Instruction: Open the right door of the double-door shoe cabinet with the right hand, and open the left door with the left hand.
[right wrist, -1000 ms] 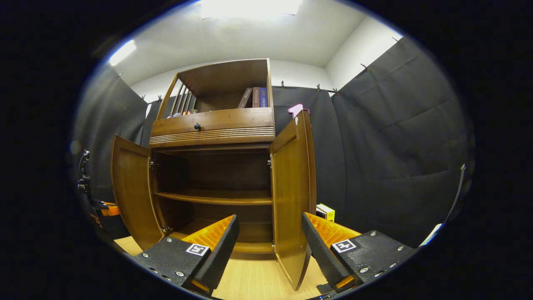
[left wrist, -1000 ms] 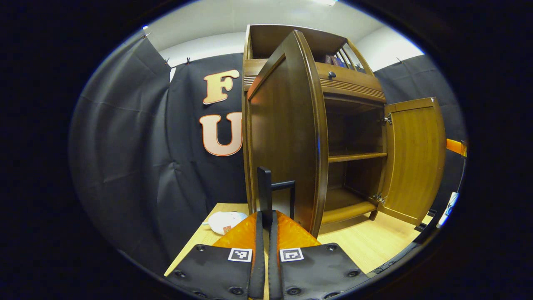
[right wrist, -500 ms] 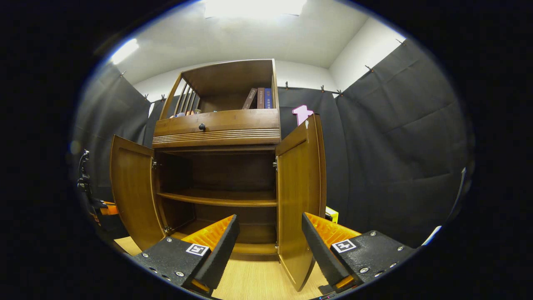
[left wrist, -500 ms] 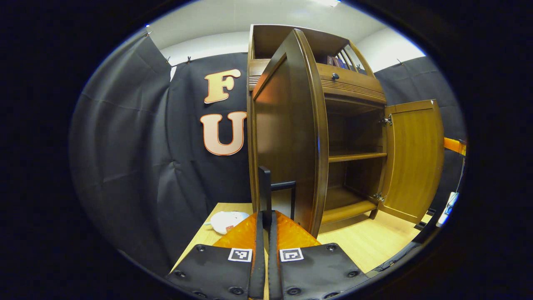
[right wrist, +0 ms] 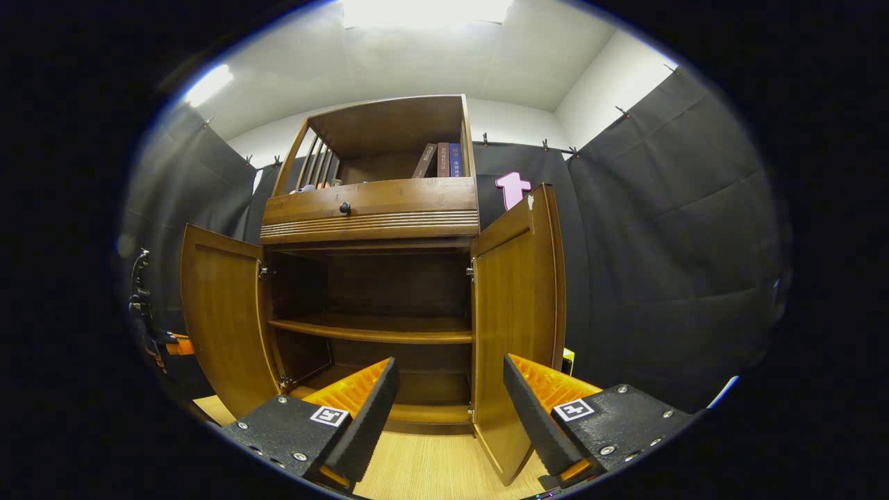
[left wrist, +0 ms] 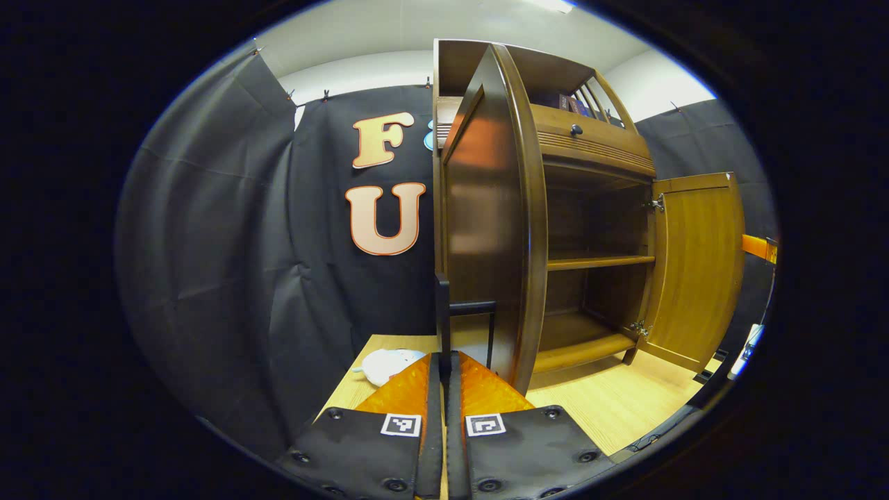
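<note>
My left claw (left wrist: 445,361) is clamped on the left door's black handle (left wrist: 464,316), lower centre; my right claw (right wrist: 448,396) gapes, clear of the open right door (right wrist: 517,326). Pulling off the hinge's arc could slip the handle

Left tongs (left wrist: 444,368) clamped, right tongs (right wrist: 450,375) agape

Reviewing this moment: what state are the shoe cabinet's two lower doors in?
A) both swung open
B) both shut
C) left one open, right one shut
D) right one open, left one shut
A: the left door and right door both stand swung out, baring the inner shelf.
</note>
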The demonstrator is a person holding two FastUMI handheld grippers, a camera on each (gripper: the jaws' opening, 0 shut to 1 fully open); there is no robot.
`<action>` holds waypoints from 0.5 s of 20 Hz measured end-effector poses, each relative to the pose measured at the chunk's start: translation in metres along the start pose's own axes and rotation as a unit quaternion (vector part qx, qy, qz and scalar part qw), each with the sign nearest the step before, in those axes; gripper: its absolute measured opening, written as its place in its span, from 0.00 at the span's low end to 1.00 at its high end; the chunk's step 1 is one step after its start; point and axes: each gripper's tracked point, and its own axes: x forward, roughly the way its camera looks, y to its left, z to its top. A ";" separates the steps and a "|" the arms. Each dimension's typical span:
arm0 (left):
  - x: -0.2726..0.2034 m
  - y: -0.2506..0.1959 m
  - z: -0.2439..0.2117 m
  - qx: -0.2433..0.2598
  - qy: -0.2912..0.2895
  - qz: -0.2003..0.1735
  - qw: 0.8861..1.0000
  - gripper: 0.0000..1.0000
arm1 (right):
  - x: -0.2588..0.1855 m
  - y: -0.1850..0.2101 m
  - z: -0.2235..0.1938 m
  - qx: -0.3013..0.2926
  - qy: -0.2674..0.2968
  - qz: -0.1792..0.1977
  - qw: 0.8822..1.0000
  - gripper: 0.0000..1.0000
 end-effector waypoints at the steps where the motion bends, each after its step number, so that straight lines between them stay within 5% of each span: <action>1: 0.000 0.005 0.000 -0.002 0.000 0.004 1.000 0.10 | 0.001 0.001 0.000 0.001 0.000 0.001 1.000 0.92; 10: -0.008 0.043 -0.005 -0.022 0.001 0.026 0.999 0.08 | 0.010 0.017 0.000 0.006 0.000 0.011 1.000 0.92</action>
